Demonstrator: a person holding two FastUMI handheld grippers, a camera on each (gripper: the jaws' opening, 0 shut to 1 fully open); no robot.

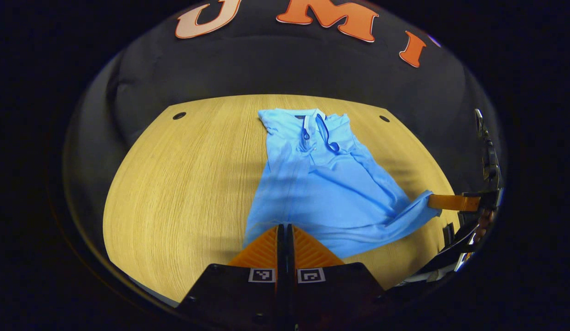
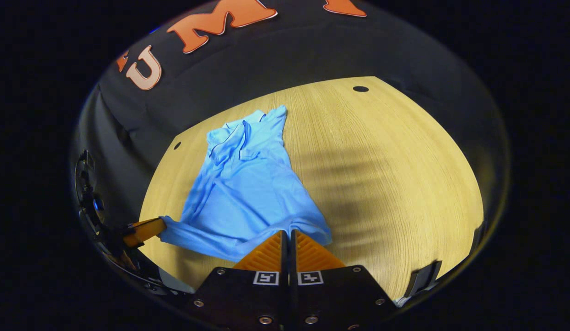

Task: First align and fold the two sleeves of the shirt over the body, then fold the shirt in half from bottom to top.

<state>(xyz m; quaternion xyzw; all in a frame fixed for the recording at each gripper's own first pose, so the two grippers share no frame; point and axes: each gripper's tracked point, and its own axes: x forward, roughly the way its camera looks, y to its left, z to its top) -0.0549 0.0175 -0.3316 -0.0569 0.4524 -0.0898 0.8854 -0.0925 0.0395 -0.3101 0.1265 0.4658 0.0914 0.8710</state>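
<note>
- Left gripper view: blue shirt lies on the wooden tabletop, collar toward the far edge, hem toward the camera; sleeves look already folded over the body
- left gripper sits at the shirt's near hem, jaws closed together with the cloth edge pinched between them
- Right gripper view: right gripper at the other hem corner of the shirt, jaws likewise closed on the fabric
- hem hangs slack between the two grips; judged light, soft, limp, likely to sag and crease
- best hold: both hem corners, kept level, carried toward the collar
- no containers on the tabletop
</note>
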